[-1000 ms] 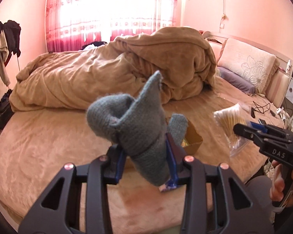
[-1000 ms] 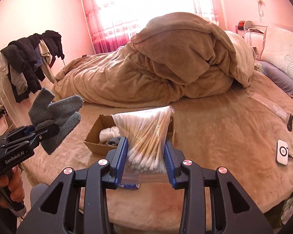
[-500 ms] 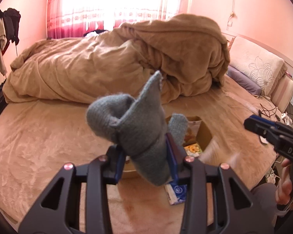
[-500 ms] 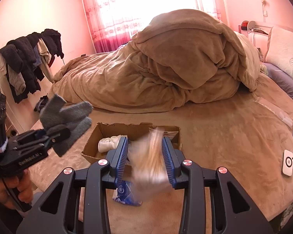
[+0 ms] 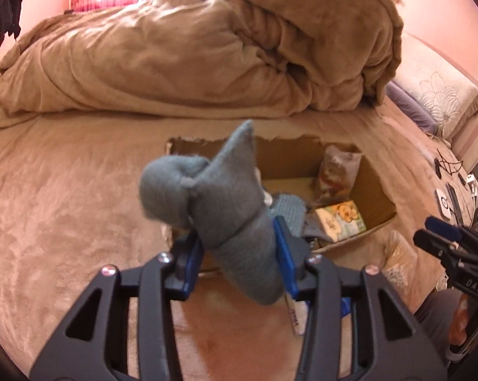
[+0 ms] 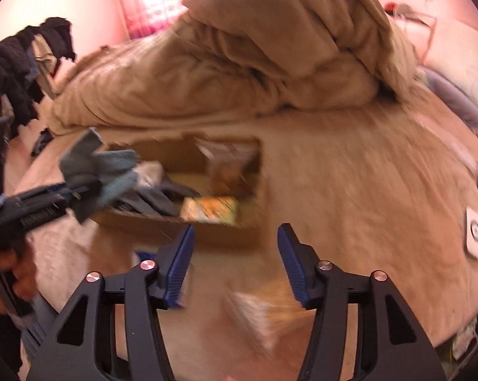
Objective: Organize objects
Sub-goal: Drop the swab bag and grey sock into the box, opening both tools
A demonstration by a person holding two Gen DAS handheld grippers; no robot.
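Pinching the grey glove (image 5: 226, 216) above the cardboard box (image 5: 370, 190), the left gripper (image 5: 239, 260) risks snagging wool on release; the right gripper (image 6: 235, 263) hangs spread, empty.

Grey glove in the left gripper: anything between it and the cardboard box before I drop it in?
Nothing visible blocks it. The left gripper holds the grey glove just over the near rim of the open cardboard box. The box already holds a snack bag and a printed packet on its right side.
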